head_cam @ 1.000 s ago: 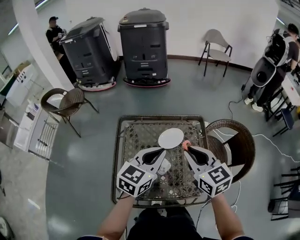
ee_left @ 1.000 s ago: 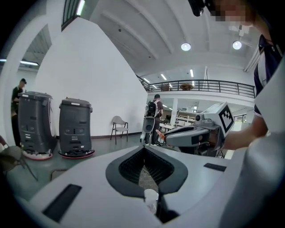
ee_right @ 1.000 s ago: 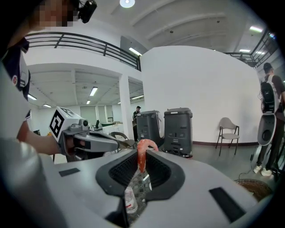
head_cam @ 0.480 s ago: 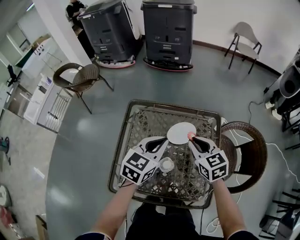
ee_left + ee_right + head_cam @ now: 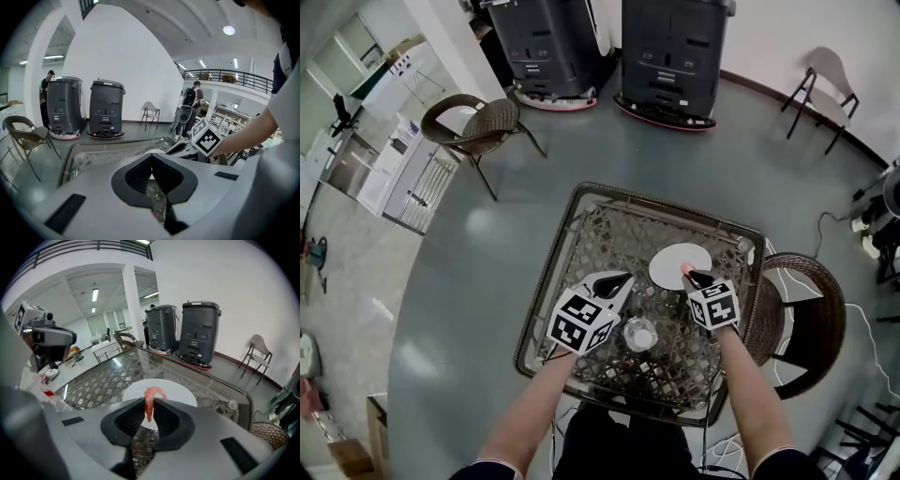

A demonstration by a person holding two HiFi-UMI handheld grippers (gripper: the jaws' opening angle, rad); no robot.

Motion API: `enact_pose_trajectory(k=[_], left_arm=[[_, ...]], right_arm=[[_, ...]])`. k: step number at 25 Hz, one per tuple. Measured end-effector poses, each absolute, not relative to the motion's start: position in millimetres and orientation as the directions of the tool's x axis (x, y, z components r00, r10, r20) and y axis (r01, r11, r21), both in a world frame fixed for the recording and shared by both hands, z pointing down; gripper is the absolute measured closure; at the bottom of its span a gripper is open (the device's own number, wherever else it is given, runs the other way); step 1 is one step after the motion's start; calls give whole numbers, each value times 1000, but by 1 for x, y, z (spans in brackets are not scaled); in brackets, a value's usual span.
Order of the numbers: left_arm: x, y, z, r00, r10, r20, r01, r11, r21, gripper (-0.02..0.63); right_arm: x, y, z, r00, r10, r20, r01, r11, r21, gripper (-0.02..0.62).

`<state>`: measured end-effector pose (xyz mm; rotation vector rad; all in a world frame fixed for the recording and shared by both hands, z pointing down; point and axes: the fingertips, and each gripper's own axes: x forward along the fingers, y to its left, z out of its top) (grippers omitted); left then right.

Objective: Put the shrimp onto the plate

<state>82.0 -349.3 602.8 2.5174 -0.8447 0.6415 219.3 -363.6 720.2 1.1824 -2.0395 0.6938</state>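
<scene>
right gripper is clenched on the shrimp. it's pinched upright between the jaw tips, pink body curling out over the top. in the right gripper view, centre frame, the white plate sits right behind and under the shrimp. in the head view the jaw tips sit at the plate's lower right edge, centre right of frame. we can't tell if the shrimp touches the plate yet; looks held just above it.

left gripper is closed with nothing in it, only the table pattern showing below the tips. it hangs over the glass-topped wicker table left of the plate, apart from it. a small clear cup stands on the table between the two grippers, lower centre of the head view.

progress, our read: pickup done, carry to the plate done or nearly done. left to do: get the shrimp a bit further in over the plate surface, lower, open the jaws, pull away. plate is bare, so no shrimp is delivered yet. we'd call it late in the task, with the release pending.
</scene>
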Motion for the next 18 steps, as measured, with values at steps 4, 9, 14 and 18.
enact_pose_trajectory(k=[4, 9, 14, 18], left_arm=[[76, -349, 619, 697, -452, 556, -660, -707, 253, 598], [73, -345, 625, 692, -456, 560, -676, -682, 280, 598], [72, -340, 626, 693, -452, 562, -679, -672, 296, 598], [72, -337, 627, 697, -451, 558, -676, -672, 302, 598]], right_arm=[[216, -376, 746, -343, -493, 800, -890, 444, -108, 540], [212, -382, 762, -330, -455, 827, -885, 453, -104, 540], [206, -380, 771, -326, -406, 854, -883, 454, -121, 540], [207, -383, 772, -314, -400, 861, -891, 437, -122, 538]])
